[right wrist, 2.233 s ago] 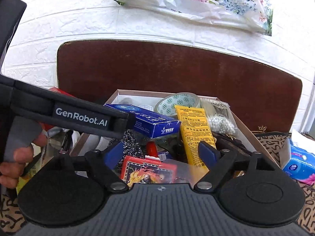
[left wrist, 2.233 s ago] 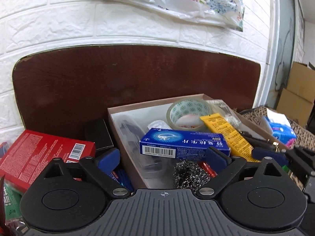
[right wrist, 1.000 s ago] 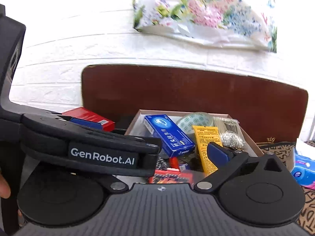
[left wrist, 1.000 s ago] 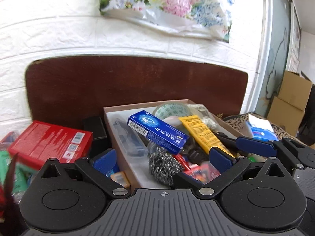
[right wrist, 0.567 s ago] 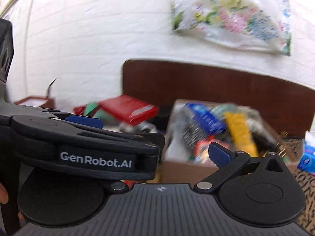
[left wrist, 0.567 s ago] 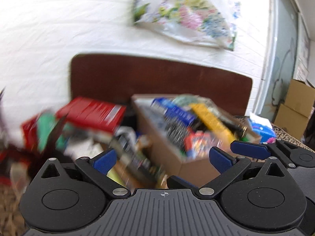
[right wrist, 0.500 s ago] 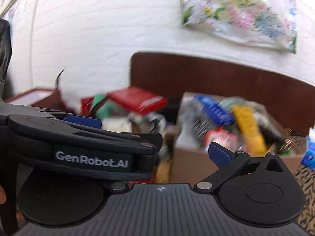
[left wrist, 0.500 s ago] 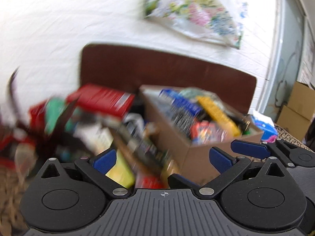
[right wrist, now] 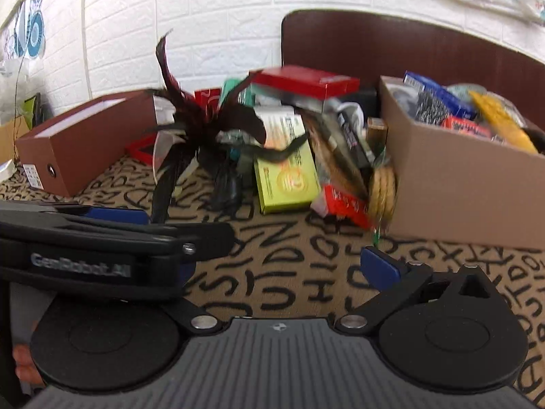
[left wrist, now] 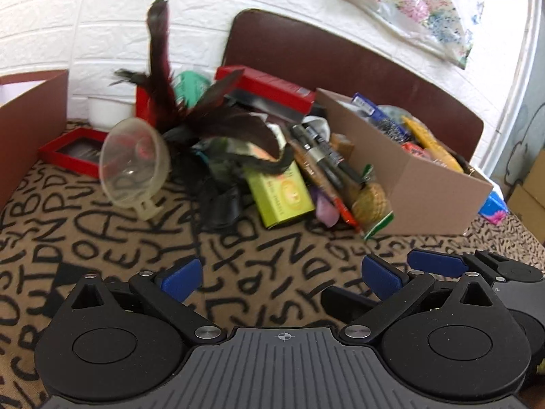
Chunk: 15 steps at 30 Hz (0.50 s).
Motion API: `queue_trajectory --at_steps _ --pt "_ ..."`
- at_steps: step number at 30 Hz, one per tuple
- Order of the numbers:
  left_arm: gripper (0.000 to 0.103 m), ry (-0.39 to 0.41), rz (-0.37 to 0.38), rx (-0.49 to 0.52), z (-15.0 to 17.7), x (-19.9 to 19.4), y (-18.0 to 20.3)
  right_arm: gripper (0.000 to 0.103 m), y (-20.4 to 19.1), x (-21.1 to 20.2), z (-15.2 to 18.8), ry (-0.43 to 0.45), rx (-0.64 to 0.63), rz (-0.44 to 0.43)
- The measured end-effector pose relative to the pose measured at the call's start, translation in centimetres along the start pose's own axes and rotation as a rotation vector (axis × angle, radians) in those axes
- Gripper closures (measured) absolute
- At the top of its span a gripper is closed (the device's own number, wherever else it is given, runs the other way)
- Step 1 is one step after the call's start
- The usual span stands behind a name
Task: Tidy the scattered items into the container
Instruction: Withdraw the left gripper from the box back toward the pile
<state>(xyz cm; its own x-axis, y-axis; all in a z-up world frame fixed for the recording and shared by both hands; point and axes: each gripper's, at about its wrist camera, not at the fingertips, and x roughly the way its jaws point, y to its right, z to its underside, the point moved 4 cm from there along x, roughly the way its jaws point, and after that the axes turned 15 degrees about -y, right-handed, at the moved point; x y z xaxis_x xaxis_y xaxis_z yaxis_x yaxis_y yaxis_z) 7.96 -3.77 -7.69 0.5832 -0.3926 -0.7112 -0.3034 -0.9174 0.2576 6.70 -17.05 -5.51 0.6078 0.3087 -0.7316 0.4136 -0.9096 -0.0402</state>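
Picking next from the heap beside the cardboard box (left wrist: 408, 184): both the left gripper (left wrist: 279, 274) and right gripper (right wrist: 282, 266) hover empty, jaws apart; take the loose green box (left wrist: 281, 194) squarely.

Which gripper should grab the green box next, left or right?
Left, marginally. Both grippers are open and empty, but the left gripper faces the green box almost head-on, while the right gripper sits nearer the cardboard box.

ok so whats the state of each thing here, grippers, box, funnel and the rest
left hand-held gripper: open, holding nothing
right hand-held gripper: open, holding nothing
cardboard box: open-topped, piled full
clear funnel: tipped on its side
green box: lying flat in the pile
feather duster: sprawled across the pile
twine roll: leaning against the box wall
brown shoebox: open-topped
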Motion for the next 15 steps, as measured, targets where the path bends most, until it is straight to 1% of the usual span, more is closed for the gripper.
queue_trajectory --at_steps 5,7,9,11,13,15 --pt "0.000 0.031 0.002 0.002 -0.8 -0.2 -0.4 0.001 0.0 0.5 -0.5 0.005 0.000 0.016" --pt "0.000 0.061 -0.025 0.008 -1.4 -0.4 -0.6 0.002 -0.1 0.6 -0.6 0.004 -0.009 0.017" --pt "0.002 0.069 -0.039 -0.001 -1.9 -0.3 -1.1 0.003 -0.2 1.0 -0.9 0.003 -0.014 0.014" --pt "0.008 0.049 -0.007 -0.025 -2.2 -0.1 -1.6 0.007 -0.2 1.5 -1.1 -0.007 -0.018 0.006" --pt "0.011 0.024 0.048 -0.044 -2.5 0.3 -1.8 0.012 -0.3 2.2 -1.5 -0.022 -0.021 -0.007" --pt "0.014 0.014 0.070 -0.033 -2.7 0.7 -1.4 0.021 -0.5 3.0 -1.8 -0.038 -0.026 -0.019"
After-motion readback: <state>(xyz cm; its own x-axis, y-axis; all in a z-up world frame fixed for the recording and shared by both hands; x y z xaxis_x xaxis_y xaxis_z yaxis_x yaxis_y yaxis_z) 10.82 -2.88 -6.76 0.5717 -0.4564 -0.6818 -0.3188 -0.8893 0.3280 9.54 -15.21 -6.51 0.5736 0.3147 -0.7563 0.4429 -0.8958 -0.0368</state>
